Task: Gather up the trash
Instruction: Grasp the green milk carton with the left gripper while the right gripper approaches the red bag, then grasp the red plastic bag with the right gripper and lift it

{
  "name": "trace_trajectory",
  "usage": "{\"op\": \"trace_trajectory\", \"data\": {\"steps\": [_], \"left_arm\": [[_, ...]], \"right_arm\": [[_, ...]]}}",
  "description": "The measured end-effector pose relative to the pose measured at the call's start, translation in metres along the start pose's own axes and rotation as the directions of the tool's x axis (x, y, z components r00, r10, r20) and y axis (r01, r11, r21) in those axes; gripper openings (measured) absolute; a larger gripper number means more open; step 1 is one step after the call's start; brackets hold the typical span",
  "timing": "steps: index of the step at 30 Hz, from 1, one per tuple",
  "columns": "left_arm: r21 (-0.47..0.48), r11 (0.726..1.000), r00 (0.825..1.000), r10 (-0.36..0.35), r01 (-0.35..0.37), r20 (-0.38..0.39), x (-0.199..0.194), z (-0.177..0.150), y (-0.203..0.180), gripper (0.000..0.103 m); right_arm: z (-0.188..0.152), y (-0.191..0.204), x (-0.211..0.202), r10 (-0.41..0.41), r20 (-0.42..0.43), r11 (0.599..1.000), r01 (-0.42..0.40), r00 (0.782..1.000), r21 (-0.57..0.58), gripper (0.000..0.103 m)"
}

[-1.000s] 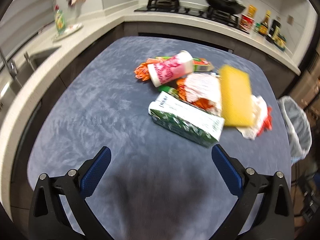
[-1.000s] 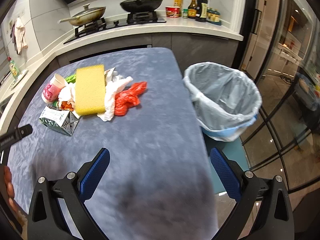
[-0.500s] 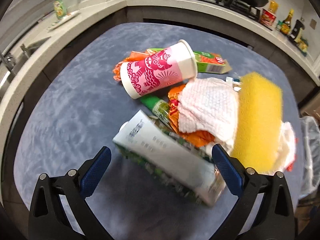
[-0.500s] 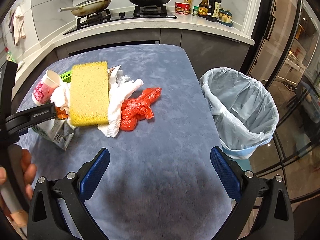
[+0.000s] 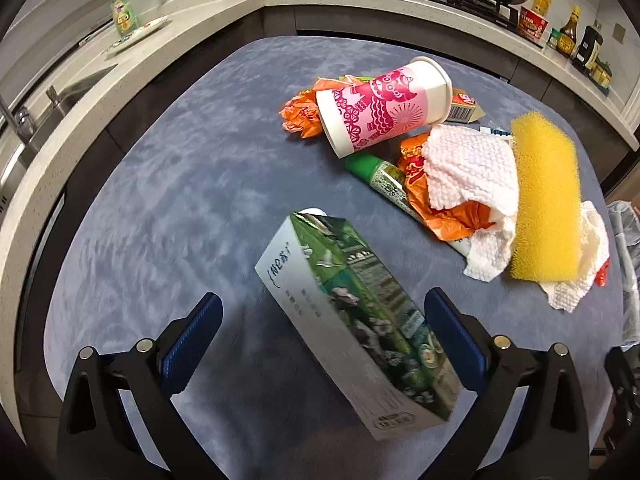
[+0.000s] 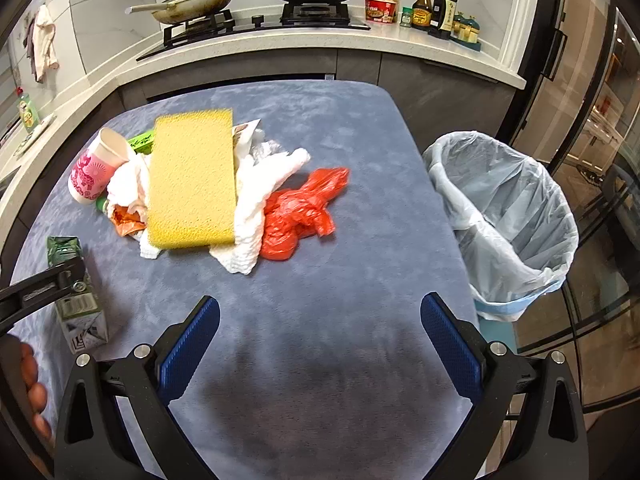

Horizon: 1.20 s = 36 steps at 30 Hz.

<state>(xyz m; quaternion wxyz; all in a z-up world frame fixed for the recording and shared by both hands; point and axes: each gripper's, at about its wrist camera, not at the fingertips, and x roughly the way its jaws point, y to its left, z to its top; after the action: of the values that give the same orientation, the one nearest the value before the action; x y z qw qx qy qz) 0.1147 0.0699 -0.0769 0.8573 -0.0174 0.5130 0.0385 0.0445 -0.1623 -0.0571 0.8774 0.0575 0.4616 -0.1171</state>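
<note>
A green and white milk carton (image 5: 352, 320) lies on the blue table between the wide-open jaws of my left gripper (image 5: 320, 332); the pads do not touch it. It also shows in the right wrist view (image 6: 76, 292). Beyond lies a trash pile: a pink paper cup (image 5: 384, 108), a green tube (image 5: 380, 176), orange bags (image 5: 440, 208), white paper towels (image 5: 468, 168) and a yellow sponge (image 5: 546, 200). A red plastic bag (image 6: 300, 212) lies right of the sponge (image 6: 192, 184). My right gripper (image 6: 320, 340) is open and empty above the table's near edge.
A bin lined with a pale blue bag (image 6: 504, 220) stands off the table's right edge. The kitchen counter (image 6: 320, 40) with stove, pans and bottles runs behind. A sink (image 5: 60, 96) lies to the left. A hand (image 6: 32, 384) holds the left gripper.
My left gripper has moved forward until the milk carton lies between its open jaws. My right gripper has moved forward a little towards the pile.
</note>
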Motion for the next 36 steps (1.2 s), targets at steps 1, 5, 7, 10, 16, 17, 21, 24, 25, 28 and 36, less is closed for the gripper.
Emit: {"op": "trace_trajectory", "data": {"steps": [1, 5, 7, 10, 16, 17, 21, 24, 25, 28, 36], "left_arm": [[0.005, 1.000, 1.000, -0.009, 0.009, -0.001, 0.000, -0.001, -0.002, 0.096], [0.003, 0.998, 0.996, -0.065, 0.065, -0.060, 0.013, -0.008, -0.011, 0.093], [-0.034, 0.993, 0.990, -0.113, 0.111, -0.087, 0.017, -0.012, -0.009, 0.078], [-0.076, 0.981, 0.975, -0.185, 0.176, -0.126, 0.022, -0.017, -0.007, 0.058], [-0.079, 0.979, 0.977, -0.196, 0.190, -0.084, 0.005, -0.019, 0.002, 0.051], [-0.069, 0.980, 0.979, -0.190, 0.185, -0.075, 0.002, -0.019, 0.003, 0.051], [-0.015, 0.988, 0.988, -0.152, 0.151, -0.036, -0.009, -0.017, 0.006, 0.049], [-0.003, 0.990, 0.989, -0.144, 0.144, -0.023, -0.009, -0.013, 0.013, 0.049], [0.000, 0.990, 0.990, -0.140, 0.140, -0.020, -0.009, -0.012, 0.013, 0.049], [0.003, 0.989, 0.989, -0.149, 0.149, -0.008, -0.012, -0.010, 0.015, 0.049], [0.045, 0.987, 0.987, -0.154, 0.152, 0.036, -0.030, -0.007, 0.012, 0.049]], "right_arm": [[0.000, 0.001, 0.001, 0.000, 0.000, 1.000, 0.000, 1.000, -0.002, 0.096], [0.001, 0.005, 0.000, 0.006, 0.000, 1.000, -0.006, 1.000, -0.003, 0.096], [0.001, 0.005, -0.002, 0.003, 0.007, 1.000, -0.003, 1.000, -0.010, 0.096], [0.002, 0.002, -0.002, 0.010, 0.012, 1.000, -0.010, 1.000, -0.001, 0.096], [0.008, -0.001, 0.008, 0.044, 0.023, 0.999, -0.044, 0.999, 0.026, 0.091], [0.011, -0.001, 0.010, 0.048, 0.028, 0.998, -0.049, 0.998, 0.025, 0.087], [0.022, -0.006, 0.017, 0.058, 0.048, 0.997, -0.060, 0.997, 0.038, 0.073], [0.032, -0.015, 0.026, 0.058, 0.053, 0.996, -0.062, 0.997, 0.068, 0.067], [0.035, -0.018, 0.029, 0.066, 0.054, 0.994, -0.071, 0.996, 0.078, 0.066], [0.044, -0.022, 0.043, 0.093, 0.044, 0.991, -0.097, 0.995, 0.097, 0.061], [0.046, -0.023, 0.072, 0.217, 0.025, 0.968, -0.218, 0.976, 0.127, 0.031]]}}
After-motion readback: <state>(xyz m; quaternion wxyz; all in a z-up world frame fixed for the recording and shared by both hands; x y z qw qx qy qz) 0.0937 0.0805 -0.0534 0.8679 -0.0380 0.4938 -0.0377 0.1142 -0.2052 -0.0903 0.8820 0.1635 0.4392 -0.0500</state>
